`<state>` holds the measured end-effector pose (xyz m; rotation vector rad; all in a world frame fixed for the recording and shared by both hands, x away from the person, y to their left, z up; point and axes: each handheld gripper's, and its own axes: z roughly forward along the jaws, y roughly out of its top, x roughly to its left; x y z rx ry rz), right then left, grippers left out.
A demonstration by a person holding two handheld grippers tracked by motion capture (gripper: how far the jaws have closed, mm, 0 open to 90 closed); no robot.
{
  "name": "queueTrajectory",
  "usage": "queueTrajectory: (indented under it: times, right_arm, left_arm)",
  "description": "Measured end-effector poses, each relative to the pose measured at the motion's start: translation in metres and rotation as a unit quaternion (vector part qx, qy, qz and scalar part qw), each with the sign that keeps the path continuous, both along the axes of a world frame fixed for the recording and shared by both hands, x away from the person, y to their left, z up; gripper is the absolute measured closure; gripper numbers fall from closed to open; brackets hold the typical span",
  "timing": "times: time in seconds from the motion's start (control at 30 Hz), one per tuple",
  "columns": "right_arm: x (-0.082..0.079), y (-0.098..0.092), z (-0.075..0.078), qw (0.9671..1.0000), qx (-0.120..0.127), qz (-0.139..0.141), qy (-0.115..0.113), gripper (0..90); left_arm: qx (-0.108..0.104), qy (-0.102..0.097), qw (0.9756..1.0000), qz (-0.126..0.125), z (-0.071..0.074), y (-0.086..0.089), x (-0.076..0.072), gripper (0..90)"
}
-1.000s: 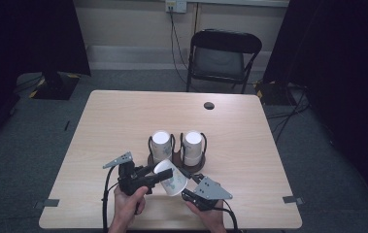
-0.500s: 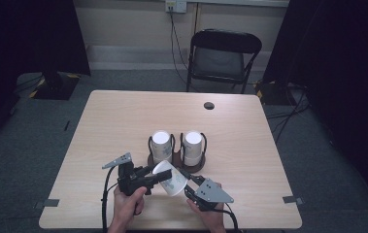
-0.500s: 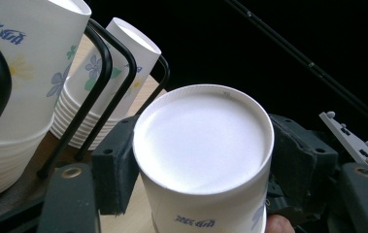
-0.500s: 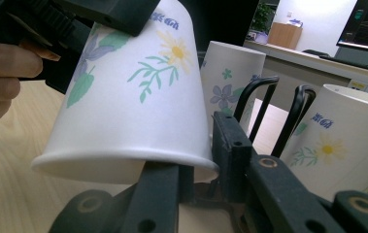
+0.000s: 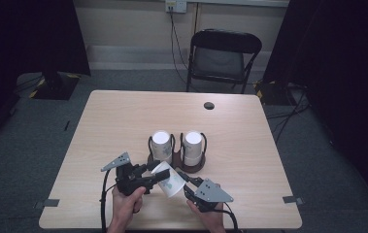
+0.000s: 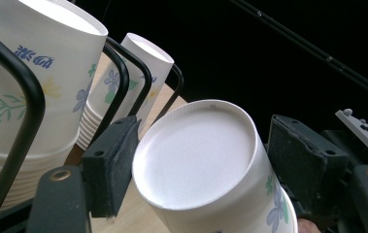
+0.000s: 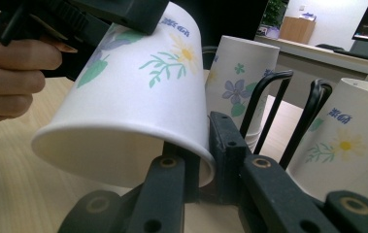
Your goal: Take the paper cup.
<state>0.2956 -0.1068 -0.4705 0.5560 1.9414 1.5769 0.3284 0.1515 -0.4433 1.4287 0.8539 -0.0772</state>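
Your paper cup [image 5: 168, 178] lies tilted above the bench [image 5: 249, 145], base toward your left gripper [image 6: 196, 170], rim toward your right gripper [image 7: 206, 165]; the left has just been opening, its pads off the base; the right, just closing, pinches the rim wall.

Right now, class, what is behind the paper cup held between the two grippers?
Behind the paper cup stand two stacks of cups in black wire holders on the table. The held cup covers part of the holders' base.
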Motion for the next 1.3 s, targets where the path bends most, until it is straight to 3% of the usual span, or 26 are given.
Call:
queueTrajectory:
  times: [0.13, 0.23, 0.3, 0.33, 0.4, 0.77, 0.9, 0.97, 1.0, 1.07, 1.3]
  right_arm:
    - [0.001, -0.001, 0.0, 0.9999, 0.0, 0.01, 0.012, 84.6]
    - [0.0, -0.003, 0.001, 0.9996, 0.008, 0.019, 0.022, 87.0]
    - [0.0, -0.006, 0.006, 0.9995, 0.013, 0.022, 0.021, 87.6]
    - [0.0, -0.007, 0.007, 0.9993, 0.013, 0.023, 0.025, 87.7]
    - [0.002, -0.008, 0.008, 0.9992, 0.011, 0.025, 0.03, 87.9]
    - [0.006, -0.014, 0.007, 0.997, 0.013, 0.033, 0.069, 88.1]
    - [0.008, -0.017, 0.008, 0.9959, -0.004, 0.032, 0.084, 88.2]
    - [0.008, -0.017, 0.008, 0.9956, -0.007, 0.031, 0.088, 88.3]
    - [0.009, -0.019, 0.007, 0.9951, -0.012, 0.027, 0.094, 88.3]
    - [0.01, -0.02, 0.008, 0.9946, -0.016, 0.025, 0.099, 88.3]
    - [0.015, -0.028, 0.01, 0.991, -0.03, 0.026, 0.128, 88.3]
  left_arm:
    - [0.005, -0.002, 1.0, 0.004, 0.0, 0.001, 0.003, 27.1]
    - [0.029, -0.01, 0.9992, 0.026, 0.0, 0.002, 0.002, 33.1]
    - [0.018, -0.015, 0.9996, 0.014, 0.0, 0.004, 0.002, 31.6]
    - [0.033, -0.026, 0.999, 0.016, 0.003, 0.002, 0.0, 31.5]
    - [0.044, -0.029, 0.9984, 0.019, 0.004, 0.002, 0.001, 31.1]
    - [0.054, -0.026, 0.9978, 0.027, -0.001, 0.005, 0.005, 26.7]
    - [0.056, -0.04, 0.9972, 0.029, -0.001, 0.005, 0.004, 23.7]
    - [0.06, -0.046, 0.9967, 0.03, -0.001, 0.006, 0.004, 22.8]
    - [0.072, -0.061, 0.995, 0.034, 0.0, 0.006, 0.002, 22.1]
    - [0.08, -0.07, 0.9938, 0.034, 0.0, 0.006, 0.001, 21.4]
    - [0.115, -0.082, 0.9896, 0.031, -0.001, 0.004, -0.001, 25.4]
